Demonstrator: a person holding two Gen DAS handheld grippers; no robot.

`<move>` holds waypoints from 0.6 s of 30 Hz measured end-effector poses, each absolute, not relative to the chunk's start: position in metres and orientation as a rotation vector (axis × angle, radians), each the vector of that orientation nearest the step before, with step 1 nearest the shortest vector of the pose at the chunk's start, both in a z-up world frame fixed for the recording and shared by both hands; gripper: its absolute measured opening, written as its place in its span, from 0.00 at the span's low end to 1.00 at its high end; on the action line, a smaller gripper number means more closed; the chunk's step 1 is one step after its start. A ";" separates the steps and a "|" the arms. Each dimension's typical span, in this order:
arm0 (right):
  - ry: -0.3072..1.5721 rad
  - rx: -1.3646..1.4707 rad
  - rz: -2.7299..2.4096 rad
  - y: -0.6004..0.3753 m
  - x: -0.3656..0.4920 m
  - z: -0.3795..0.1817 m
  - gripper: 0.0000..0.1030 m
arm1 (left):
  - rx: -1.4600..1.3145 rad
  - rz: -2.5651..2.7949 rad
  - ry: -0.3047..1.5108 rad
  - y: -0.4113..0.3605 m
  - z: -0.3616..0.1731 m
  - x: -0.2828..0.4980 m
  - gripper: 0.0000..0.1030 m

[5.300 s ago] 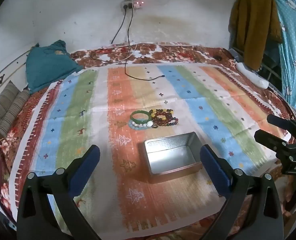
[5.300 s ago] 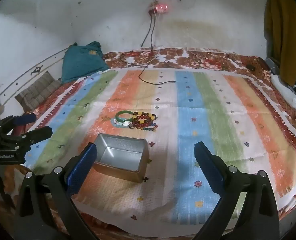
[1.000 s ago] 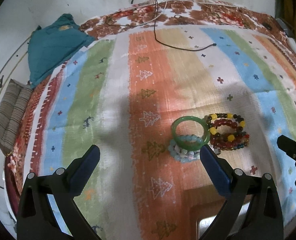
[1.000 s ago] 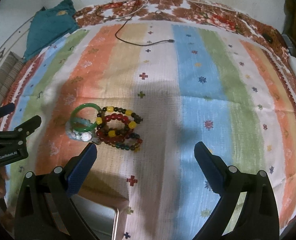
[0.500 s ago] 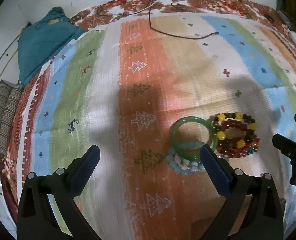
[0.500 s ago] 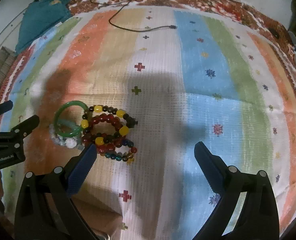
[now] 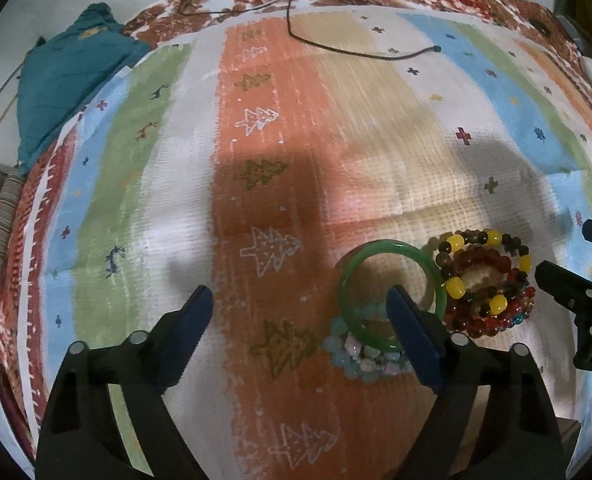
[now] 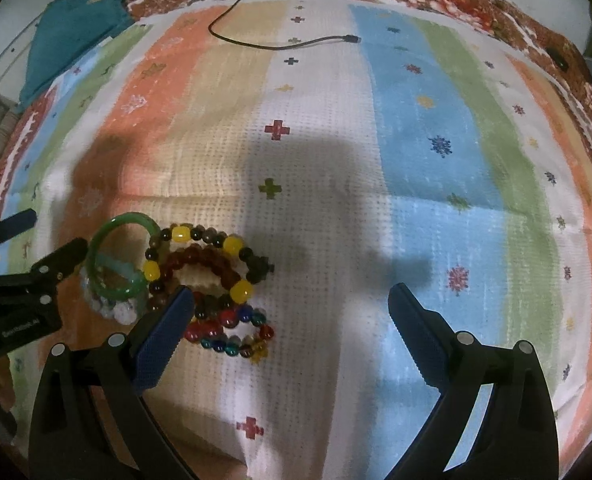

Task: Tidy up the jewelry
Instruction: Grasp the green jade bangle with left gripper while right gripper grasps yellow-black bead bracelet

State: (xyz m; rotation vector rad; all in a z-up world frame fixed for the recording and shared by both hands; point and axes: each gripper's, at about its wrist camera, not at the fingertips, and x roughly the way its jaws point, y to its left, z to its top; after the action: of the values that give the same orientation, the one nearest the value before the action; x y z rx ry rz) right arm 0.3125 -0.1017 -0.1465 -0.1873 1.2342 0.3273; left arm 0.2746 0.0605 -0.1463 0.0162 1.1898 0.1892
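A pile of bracelets lies on the striped cloth. A green jade bangle (image 7: 391, 252) (image 8: 114, 224) rests on a pale blue bead bracelet (image 7: 355, 360) (image 8: 120, 312). Beside them are a brown-and-yellow bead bracelet (image 7: 455, 242) (image 8: 232, 246), a dark red bead bracelet (image 7: 491, 258) (image 8: 200, 258) and a multicoloured bead bracelet (image 8: 232, 332). My left gripper (image 7: 299, 304) is open and low, its right finger over the bangle's near side. My right gripper (image 8: 292, 304) is open, its left finger over the beads' near edge. Both are empty.
A black charging cable (image 7: 355, 50) (image 8: 280, 42) lies on the cloth farther back. A teal cloth bundle (image 7: 68, 76) (image 8: 76, 28) sits at the far left. A corner of the tin box (image 7: 567, 436) shows at the lower right of the left wrist view.
Both grippers have moved forward and down toward the bracelet pile, which now lies close under the fingertips. The tin box has slipped almost out of view.
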 end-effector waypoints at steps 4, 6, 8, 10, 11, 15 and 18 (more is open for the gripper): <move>1.261 -0.172 0.324 -0.101 0.319 -0.155 0.85 | 0.008 0.172 1.197 0.060 -0.150 0.281 0.79; 1.284 -0.141 0.323 -0.103 0.323 -0.160 0.77 | -0.004 0.166 1.208 0.061 -0.154 0.284 0.71; 1.296 -0.121 0.320 -0.103 0.326 -0.163 0.77 | -0.010 0.160 1.219 0.061 -0.158 0.286 0.67; 1.291 -0.130 0.318 -0.101 0.328 -0.165 0.75 | -0.006 0.154 1.229 0.061 -0.162 0.289 0.65; 1.297 -0.121 0.323 -0.100 0.329 -0.166 0.69 | -0.005 0.150 1.233 0.060 -0.164 0.291 0.61; 1.307 -0.120 0.334 -0.095 0.331 -0.169 0.46 | -0.015 0.134 1.258 0.061 -0.173 0.295 0.39; 1.312 -0.120 0.351 -0.093 0.331 -0.171 0.30 | -0.015 0.105 1.274 0.058 -0.180 0.296 0.26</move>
State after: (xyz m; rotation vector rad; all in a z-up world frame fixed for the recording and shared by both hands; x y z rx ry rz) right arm 0.3308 -0.0926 -0.1712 -0.1202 1.3124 0.3511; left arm 0.2964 0.0584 -0.1795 -0.0153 1.2739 0.1046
